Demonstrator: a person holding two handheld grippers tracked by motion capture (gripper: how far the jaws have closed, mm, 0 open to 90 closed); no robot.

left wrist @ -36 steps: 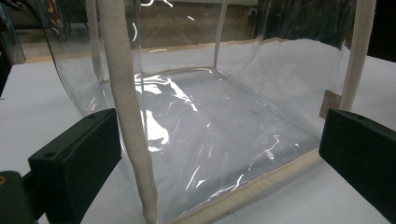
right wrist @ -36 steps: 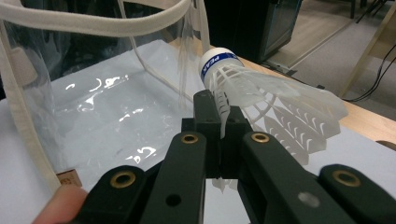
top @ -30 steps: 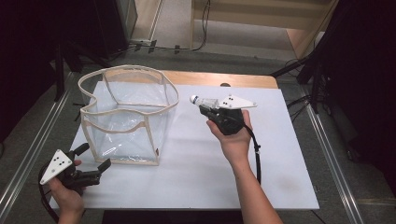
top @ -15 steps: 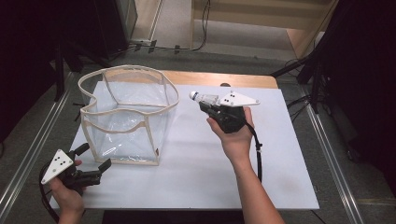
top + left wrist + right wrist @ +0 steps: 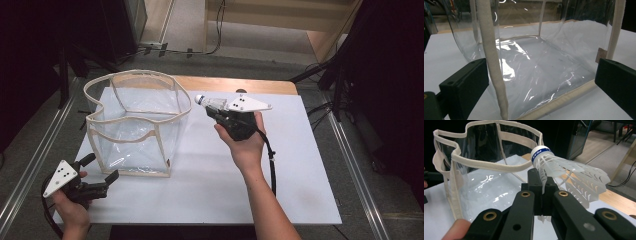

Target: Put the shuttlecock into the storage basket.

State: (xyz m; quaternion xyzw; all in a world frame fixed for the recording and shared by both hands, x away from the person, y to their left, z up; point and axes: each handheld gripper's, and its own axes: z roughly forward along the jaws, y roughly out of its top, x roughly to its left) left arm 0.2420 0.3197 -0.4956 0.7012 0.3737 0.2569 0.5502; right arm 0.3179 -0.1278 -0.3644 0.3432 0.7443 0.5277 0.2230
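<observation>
my right gripper (image 5: 212,111) is raised above the white rectangular table top (image 5: 300,165), and its two black jaws are clamped together on the skirt of a white plastic shuttlecock with a blue-banded cork tip (image 5: 206,101). in the right gripper view the right gripper (image 5: 543,185) pinches the shuttlecock (image 5: 564,171) by one rib of the skirt, so that the shuttlecock lies nearly level, with the tip toward the clear plastic storage bag with cream fabric edging (image 5: 486,165) and the wide open end of the skirt pointing away from it. in the high view the shuttlecock tip is just beside the right-hand rim of the bag (image 5: 135,125), near it but apart from it, and outside the opening. the bag stands upright and open on the left half of the table top, with a wavy rim. my left gripper (image 5: 102,172) is low at the near left corner of the table top, with its jaws wide apart and nothing between them. in the left gripper view the left gripper (image 5: 541,82) faces the near lower wall of the bag (image 5: 536,75), with one cream vertical seam (image 5: 491,57) close in front of the left-hand jaw; i cannot tell whether the jaw touches it.
</observation>
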